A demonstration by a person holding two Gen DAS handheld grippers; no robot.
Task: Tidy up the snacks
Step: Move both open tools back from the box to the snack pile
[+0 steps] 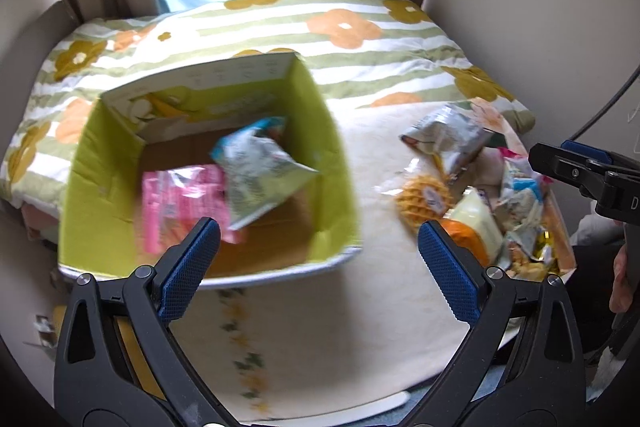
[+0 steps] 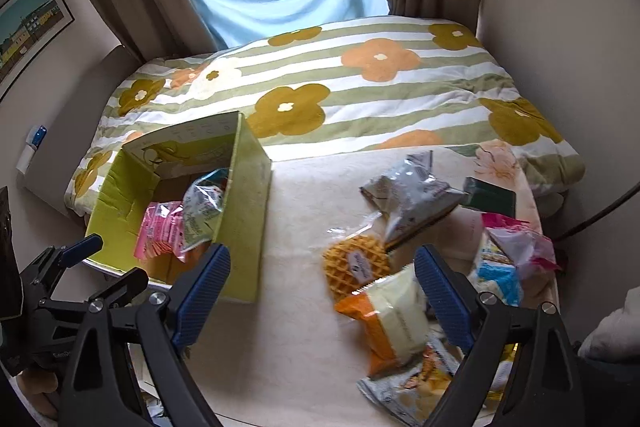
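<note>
green box point(image 1: 332, 147) with snack bags, left gripper point(image 1: 318, 259) empty above

A cream-covered table point(image 2: 304, 195) carries a green cardboard box point(image 2: 244, 211) ahead-left of the right hand-held gripper point(image 2: 322, 291), and a heap of snack packets point(image 2: 404, 307) ahead-right.

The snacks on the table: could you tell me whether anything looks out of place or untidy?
Yes. Only the pink packet and a pale bag are in the green box. The waffle, grey bag and other packets lie in a loose, overlapping heap to its right, still unsorted.
</note>
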